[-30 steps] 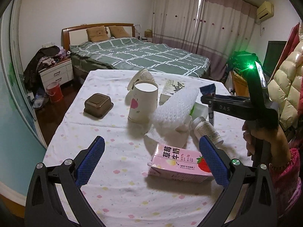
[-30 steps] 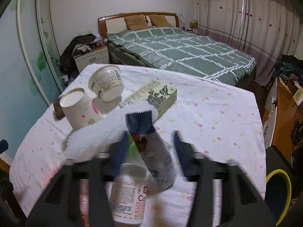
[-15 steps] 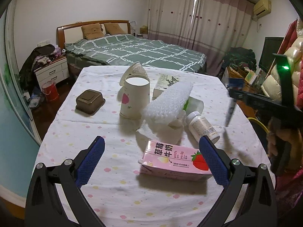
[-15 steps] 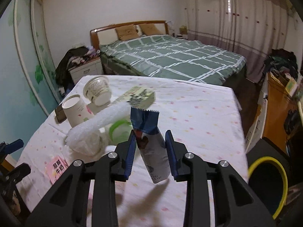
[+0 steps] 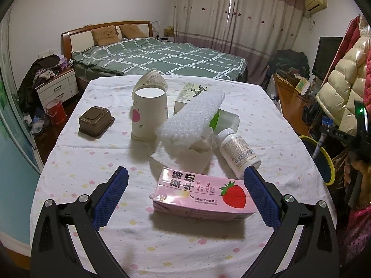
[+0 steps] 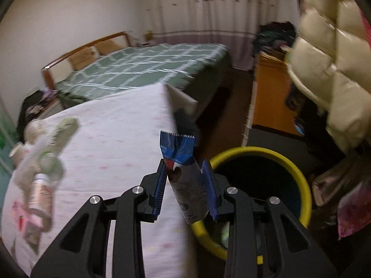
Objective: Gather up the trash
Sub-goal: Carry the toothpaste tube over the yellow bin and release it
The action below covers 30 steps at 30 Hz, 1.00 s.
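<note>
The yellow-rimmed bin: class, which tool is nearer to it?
Right. The right tool, shut on the blue wrapper, hangs beside the bin rim; the left tool is over the table.

The pink carton (image 5: pixel 204 193) reads "草莓牛奶" beside a strawberry picture.

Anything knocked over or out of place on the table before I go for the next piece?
Nothing spilled. Several items lie toppled: the white pill bottle and pink milk carton on their sides, a second cup tipped behind the upright paper cup. The right claw holds the blue wrapper by the yellow-rimmed bin.
</note>
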Each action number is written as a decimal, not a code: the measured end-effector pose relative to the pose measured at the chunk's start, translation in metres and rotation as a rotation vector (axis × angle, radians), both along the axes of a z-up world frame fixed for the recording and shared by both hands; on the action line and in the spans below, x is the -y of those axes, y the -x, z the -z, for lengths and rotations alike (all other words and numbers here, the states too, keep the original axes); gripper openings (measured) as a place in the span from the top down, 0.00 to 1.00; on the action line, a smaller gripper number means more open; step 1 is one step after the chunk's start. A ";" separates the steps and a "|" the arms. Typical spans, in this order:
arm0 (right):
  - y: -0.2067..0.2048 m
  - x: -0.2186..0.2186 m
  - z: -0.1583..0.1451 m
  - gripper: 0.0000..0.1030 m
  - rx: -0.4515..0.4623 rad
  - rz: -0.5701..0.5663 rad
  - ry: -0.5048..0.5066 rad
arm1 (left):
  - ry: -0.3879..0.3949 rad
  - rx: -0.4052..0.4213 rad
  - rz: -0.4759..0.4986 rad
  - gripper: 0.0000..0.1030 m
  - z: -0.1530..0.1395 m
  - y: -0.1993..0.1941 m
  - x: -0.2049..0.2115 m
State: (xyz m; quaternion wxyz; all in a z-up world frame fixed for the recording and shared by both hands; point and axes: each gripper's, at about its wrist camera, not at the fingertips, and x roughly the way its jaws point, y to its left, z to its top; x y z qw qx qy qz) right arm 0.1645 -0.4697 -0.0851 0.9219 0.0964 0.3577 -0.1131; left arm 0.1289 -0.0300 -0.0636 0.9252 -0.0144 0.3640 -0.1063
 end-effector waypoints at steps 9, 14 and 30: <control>-0.001 0.030 0.037 0.71 -0.065 0.075 -0.008 | -0.018 -0.013 0.017 0.05 0.001 -0.005 0.011; -0.002 0.039 0.048 0.70 -0.085 0.096 -0.011 | -0.026 -0.022 0.022 0.05 0.003 -0.007 0.015; 0.006 0.037 0.046 0.51 -0.082 0.098 -0.015 | 0.015 -0.076 0.059 0.05 0.025 -0.013 0.001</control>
